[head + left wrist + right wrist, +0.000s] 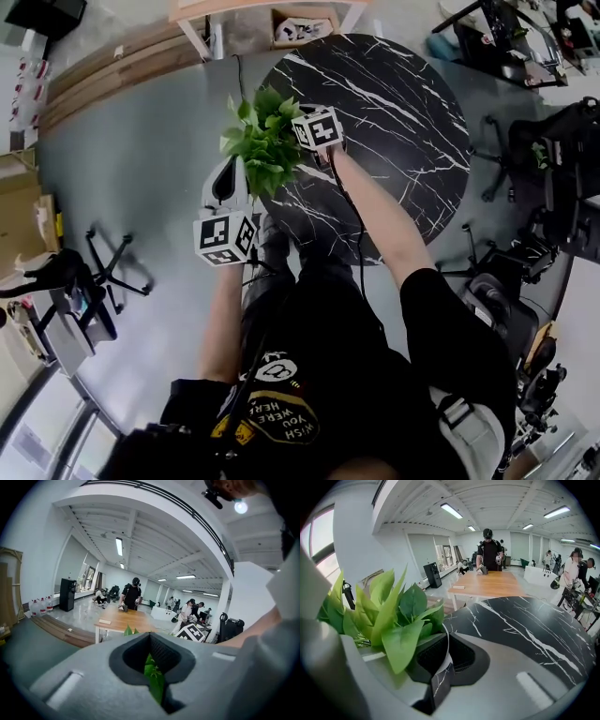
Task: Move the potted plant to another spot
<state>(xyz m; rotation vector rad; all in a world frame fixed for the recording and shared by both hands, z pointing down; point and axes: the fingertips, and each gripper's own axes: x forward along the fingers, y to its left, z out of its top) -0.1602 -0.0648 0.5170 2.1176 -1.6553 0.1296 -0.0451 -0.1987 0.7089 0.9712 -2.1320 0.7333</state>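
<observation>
Pinching the white rim of the potted plant (265, 141), the right gripper (440, 667) has its jaws nearly together, with the dark marbled wall of the pot between them. The gripper points steeply down. Behind it the right forearm (375, 211) stretches out bare over the table (403, 122).

The left gripper (154, 677) comes to the plant from the other side and points only a little below level. Its jaws stand very narrow, with a green leaf caught in the slit between them. The left forearm (223, 309) runs straight back to the body.

The plant sits between both grippers at the left edge of the round black marble table, its leaves partly above the grey floor (141, 159). Whether the pot's base rests on the table I cannot tell.
</observation>
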